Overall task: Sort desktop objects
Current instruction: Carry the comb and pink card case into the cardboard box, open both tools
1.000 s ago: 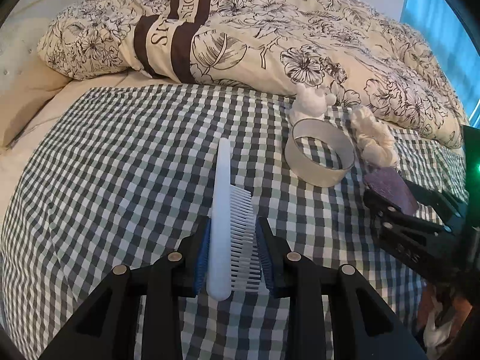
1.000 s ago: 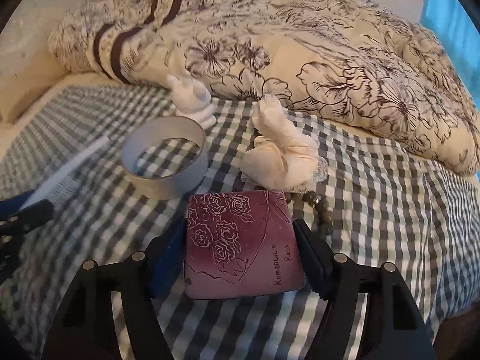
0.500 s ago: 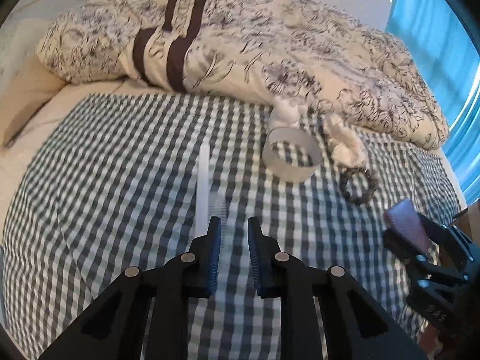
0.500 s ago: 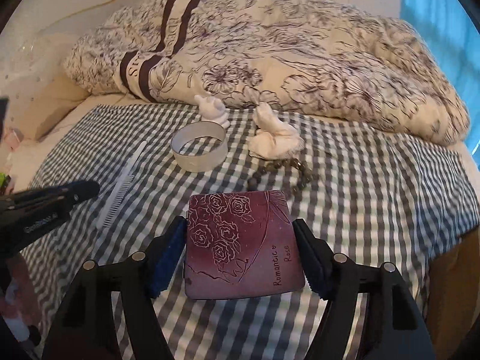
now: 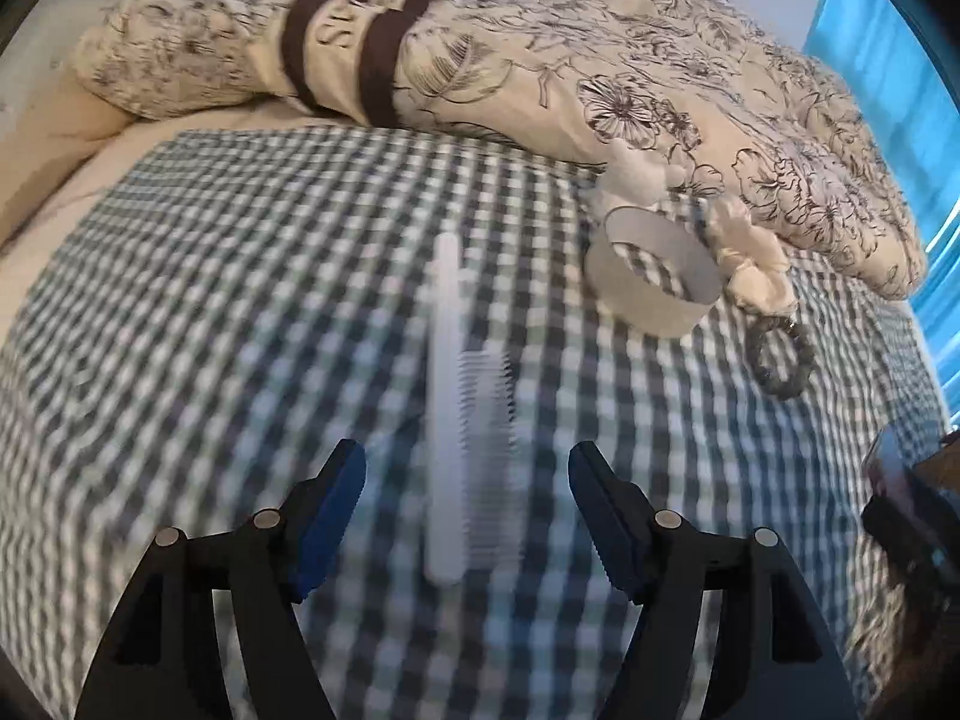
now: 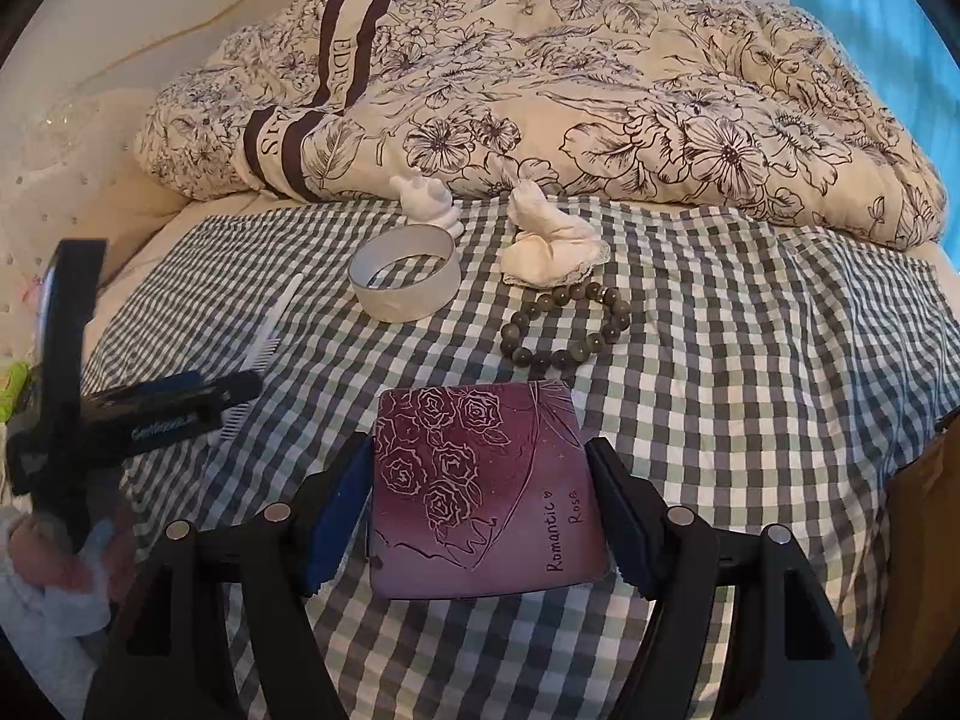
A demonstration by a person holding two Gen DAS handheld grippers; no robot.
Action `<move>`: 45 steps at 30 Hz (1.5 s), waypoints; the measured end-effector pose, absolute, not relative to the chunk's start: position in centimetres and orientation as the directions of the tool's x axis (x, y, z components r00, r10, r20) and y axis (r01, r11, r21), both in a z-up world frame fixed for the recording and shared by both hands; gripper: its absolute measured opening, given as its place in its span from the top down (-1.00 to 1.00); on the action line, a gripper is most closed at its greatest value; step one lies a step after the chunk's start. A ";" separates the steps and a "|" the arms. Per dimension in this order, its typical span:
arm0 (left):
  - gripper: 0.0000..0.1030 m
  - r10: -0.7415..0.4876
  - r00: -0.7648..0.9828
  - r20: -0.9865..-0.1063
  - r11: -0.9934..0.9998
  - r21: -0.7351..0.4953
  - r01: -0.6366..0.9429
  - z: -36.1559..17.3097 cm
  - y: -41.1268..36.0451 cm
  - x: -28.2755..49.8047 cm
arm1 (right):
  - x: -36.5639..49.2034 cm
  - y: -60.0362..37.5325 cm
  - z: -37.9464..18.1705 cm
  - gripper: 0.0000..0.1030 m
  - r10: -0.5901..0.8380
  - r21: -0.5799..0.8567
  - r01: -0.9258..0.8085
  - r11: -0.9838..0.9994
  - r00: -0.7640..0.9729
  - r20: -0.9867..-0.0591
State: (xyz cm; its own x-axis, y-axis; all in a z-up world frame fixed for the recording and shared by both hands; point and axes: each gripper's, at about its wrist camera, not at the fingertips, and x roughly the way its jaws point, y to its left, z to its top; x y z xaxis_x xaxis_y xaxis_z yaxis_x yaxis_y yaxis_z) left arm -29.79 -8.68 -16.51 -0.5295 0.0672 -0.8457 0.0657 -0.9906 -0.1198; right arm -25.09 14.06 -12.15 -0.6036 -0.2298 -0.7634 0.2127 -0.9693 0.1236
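A white comb lies on the checked cloth, its near end between the wide-apart fingers of my open left gripper; neither pad touches it. The view is blurred. My right gripper is shut on a purple square case with engraved roses, held above the cloth. From the right wrist view the left gripper sits at the left, over the comb. The right gripper shows at the left wrist view's right edge.
Beyond both grippers stand a clear tape ring, a bead bracelet, a cream lace-edged cloth piece and a white figurine. A bunched floral duvet borders the far side. A hand holds the left gripper.
My left gripper, shut on the comb a second ago, let it go onto the cloth, drew back, and now stands wide open around its near end. The right gripper pulled back holding the case.
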 end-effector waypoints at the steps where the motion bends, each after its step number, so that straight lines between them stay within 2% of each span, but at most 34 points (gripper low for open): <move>1: -0.42 0.059 -0.514 -0.856 -0.992 -0.109 0.068 -17.1 -8.5 -30.5 | -25.1 14.1 -12.2 -0.37 -0.232 0.127 0.212 -0.969 -0.602 -0.764; 4: -0.40 0.037 -0.483 -0.875 -0.993 -0.085 0.078 -18.6 -8.1 -31.7 | -25.2 14.6 -12.3 -0.38 -0.240 0.143 0.207 -0.968 -0.598 -0.764; 5: -0.15 0.039 -0.492 -0.870 -0.993 -0.087 0.076 -18.5 -8.0 -31.7 | -25.2 14.8 -12.3 -0.38 -0.242 0.147 0.204 -0.968 -0.597 -0.765; 6: 0.38 0.048 -0.494 -0.868 -0.993 -0.095 0.071 -18.2 -8.1 -31.5 | -25.3 14.9 -12.3 -0.38 -0.241 0.150 0.200 -0.968 -0.597 -0.765; 9: 0.36 0.075 -0.485 -0.871 -0.987 -0.133 0.085 -17.5 -8.9 -30.9 | -25.3 15.2 -12.3 -0.38 -0.249 0.162 0.196 -0.967 -0.597 -0.763; 15: 0.36 0.044 -0.518 -0.854 -0.989 -0.111 0.100 -15.4 -9.6 -28.8 | -24.7 14.9 -11.8 -0.38 -0.256 0.163 0.205 -0.965 -0.602 -0.757; 23: 0.36 0.036 -0.573 -0.819 -0.998 -0.056 0.016 -10.6 -6.5 -26.6 | -23.0 14.2 -9.1 -0.38 -0.273 0.163 0.229 -0.960 -0.627 -0.730; 29: 0.36 0.075 -0.618 -0.783 -0.997 -0.051 -0.056 -6.0 -3.4 -24.4 | -20.4 14.8 -5.3 -0.37 -0.265 0.152 0.223 -0.963 -0.669 -0.694; 38: 0.36 0.140 -0.662 -0.737 -0.983 -0.022 -0.183 0.0 3.0 -18.3 | -13.5 20.3 1.2 -0.37 -0.174 0.131 0.116 -0.985 -0.743 -0.646; 45: 0.36 0.250 -0.683 -0.687 -0.939 0.000 -0.344 4.4 12.6 -12.9 | -7.0 29.0 4.7 -0.37 -0.052 0.118 -0.027 -0.993 -0.787 -0.614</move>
State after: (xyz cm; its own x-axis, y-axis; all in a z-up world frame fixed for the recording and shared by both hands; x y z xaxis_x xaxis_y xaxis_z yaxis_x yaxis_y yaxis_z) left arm -12.93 12.62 4.39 -0.6828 0.2500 -0.6865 -0.3437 -0.9391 -0.0002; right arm -7.02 28.99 4.71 -0.7873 -0.0519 -0.6144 -0.0269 -0.9926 0.1183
